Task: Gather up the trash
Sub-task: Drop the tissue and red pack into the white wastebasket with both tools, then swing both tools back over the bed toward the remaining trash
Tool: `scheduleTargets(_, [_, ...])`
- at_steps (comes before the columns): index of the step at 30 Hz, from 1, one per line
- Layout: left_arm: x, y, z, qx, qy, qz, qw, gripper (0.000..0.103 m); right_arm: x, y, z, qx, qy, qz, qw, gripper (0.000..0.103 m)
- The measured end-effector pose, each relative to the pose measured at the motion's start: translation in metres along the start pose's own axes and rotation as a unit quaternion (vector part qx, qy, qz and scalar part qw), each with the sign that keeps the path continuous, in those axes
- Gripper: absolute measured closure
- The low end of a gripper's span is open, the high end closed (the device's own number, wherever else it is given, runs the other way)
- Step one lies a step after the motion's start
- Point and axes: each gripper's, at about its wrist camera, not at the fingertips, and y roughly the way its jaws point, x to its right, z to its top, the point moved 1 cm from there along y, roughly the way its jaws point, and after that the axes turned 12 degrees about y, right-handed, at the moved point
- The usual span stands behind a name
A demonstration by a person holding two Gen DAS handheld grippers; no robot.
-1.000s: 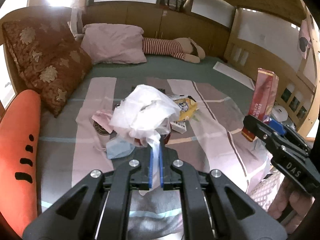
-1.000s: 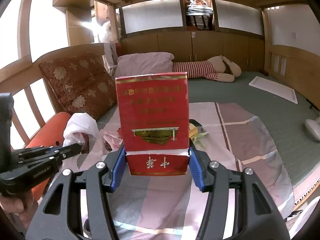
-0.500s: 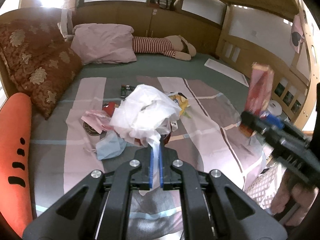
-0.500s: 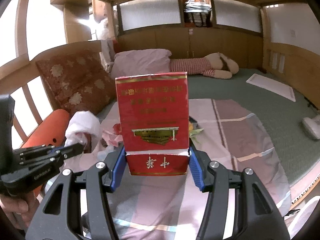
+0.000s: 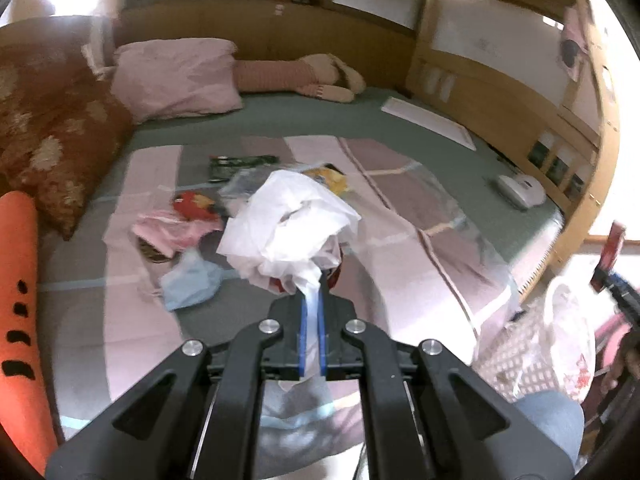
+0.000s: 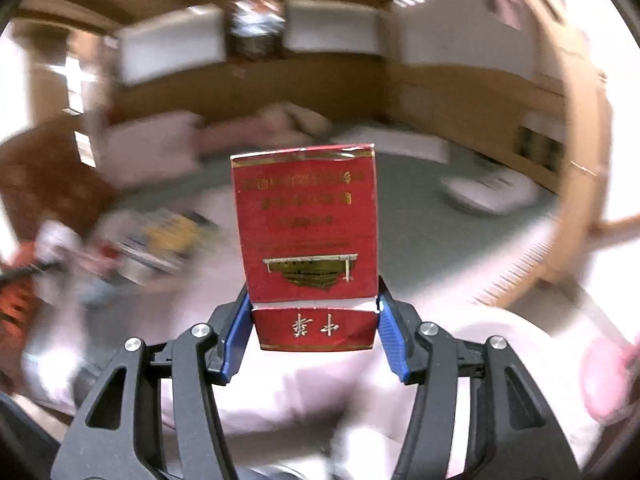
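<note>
Home bedroom, pillow (image 5: 176,76), wooden bedframe (image 5: 496,80)

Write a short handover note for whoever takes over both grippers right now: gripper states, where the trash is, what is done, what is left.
Left gripper: shut on the white bag, held above the bed.
Right gripper: shut on the red box, off the bed's side near the bin bag.
Done: bag and box picked up.
Left: drop both in, then collect the blue mask, pink wrapper, red wrapper, yellow packet and dark packet.

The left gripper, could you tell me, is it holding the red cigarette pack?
No, the left gripper is shut on a white plastic bag; the red cigarette pack sits in the right gripper.
</note>
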Motion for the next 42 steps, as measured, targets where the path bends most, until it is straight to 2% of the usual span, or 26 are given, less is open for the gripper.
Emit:
scheduleTargets(3, [0.024, 0.002, 0.002, 0.002, 0.029, -0.031, 0.9991, 0.098, 0.06, 0.006, -0.022, -0.031, 0.025, -0.058, 0.998, 0.047])
scheduleTargets(5, [0.053, 0.004, 0.008, -0.003, 0.057, -0.065, 0.9963, 0.098, 0.084, 0.007, -0.032, -0.039, 0.04, -0.075, 0.996, 0.046])
scheduleTargets(7, [0.085, 0.007, 0.012, -0.008, 0.082, -0.102, 0.9914, 0.098, 0.104, 0.01, -0.043, -0.06, 0.057, -0.083, 0.993, 0.034])
scheduleTargets(8, [0.101, 0.008, 0.014, -0.012, 0.094, -0.117, 0.9886, 0.098, 0.111, 0.012, -0.047, -0.072, 0.063, -0.086, 0.992, 0.023])
scheduleTargets(9, [0.125, 0.011, 0.017, -0.02, 0.111, -0.142, 0.9834, 0.098, 0.117, 0.011, -0.049, -0.074, 0.067, -0.098, 0.99, 0.02])
scheduleTargets(13, [0.218, 0.015, 0.032, -0.039, 0.161, -0.233, 0.9583, 0.098, 0.136, -0.014, -0.039, -0.027, 0.105, -0.108, 0.988, 0.015])
scheduleTargets(17, [0.317, 0.014, 0.045, -0.039, 0.214, -0.297, 0.9298, 0.098, 0.157, -0.067, -0.014, 0.06, 0.171, -0.094, 0.979, 0.011])
scheduleTargets(19, [0.354, 0.018, 0.048, -0.044, 0.224, -0.319, 0.9198, 0.098, 0.168, -0.093, 0.0, 0.098, 0.197, -0.086, 0.972, 0.01])
scheduleTargets(21, [0.384, 0.031, 0.048, -0.064, 0.226, -0.347, 0.9083, 0.084, 0.169, -0.113, 0.012, 0.123, 0.203, -0.078, 0.968, 0.01])
scheduleTargets(22, [0.399, 0.039, 0.047, -0.075, 0.23, -0.352, 0.9043, 0.04, 0.166, -0.12, 0.018, 0.131, 0.199, -0.074, 0.968, 0.01])
scheduleTargets(23, [0.406, 0.047, 0.046, -0.081, 0.23, -0.349, 0.9049, 0.003, 0.162, -0.122, 0.024, 0.135, 0.193, -0.071, 0.969, 0.01])
scheduleTargets(26, [0.405, 0.065, 0.047, -0.073, 0.206, -0.336, 0.9161, 0.004, 0.145, -0.126, 0.032, 0.136, 0.166, -0.06, 0.975, 0.01])
scheduleTargets(29, [0.361, 0.066, 0.059, -0.066, 0.146, -0.34, 0.9268, 0.004, 0.122, -0.119, 0.034, 0.118, 0.141, -0.037, 0.982, 0.01])
scheduleTargets(30, [0.34, 0.059, 0.064, -0.054, 0.133, -0.329, 0.9335, 0.004, 0.107, -0.11, 0.033, 0.106, 0.126, -0.023, 0.986, 0.01])
scheduleTargets(32, [0.295, 0.043, 0.072, -0.022, 0.124, -0.285, 0.9501, 0.004, 0.082, -0.095, 0.032, 0.087, 0.106, -0.005, 0.991, 0.01])
scheduleTargets(33, [0.26, 0.032, 0.075, 0.0, 0.121, -0.237, 0.964, 0.004, 0.064, -0.083, 0.032, 0.071, 0.089, 0.01, 0.993, 0.01])
scheduleTargets(34, [0.24, 0.024, 0.075, 0.01, 0.119, -0.205, 0.9713, 0.003, 0.042, -0.07, 0.032, 0.053, 0.069, 0.025, 0.996, 0.01])
scheduleTargets(35, [0.206, 0.016, 0.074, 0.022, 0.114, -0.153, 0.9814, 0.003, 0.024, -0.061, 0.033, 0.042, 0.053, 0.034, 0.997, 0.01])
scheduleTargets(37, [0.157, 0.006, 0.068, 0.027, 0.101, -0.077, 0.9915, 0.003, -0.024, -0.041, 0.035, 0.021, 0.021, 0.062, 0.998, 0.01])
scheduleTargets(39, [0.104, 0.0, 0.059, 0.019, 0.078, -0.001, 0.9967, 0.003, -0.071, -0.024, 0.038, 0.005, -0.008, 0.091, 0.996, 0.01])
scheduleTargets(42, [0.035, -0.012, 0.037, 0.002, 0.026, 0.062, 0.9978, 0.003, -0.145, 0.002, 0.039, -0.02, -0.05, 0.143, 0.988, 0.01])
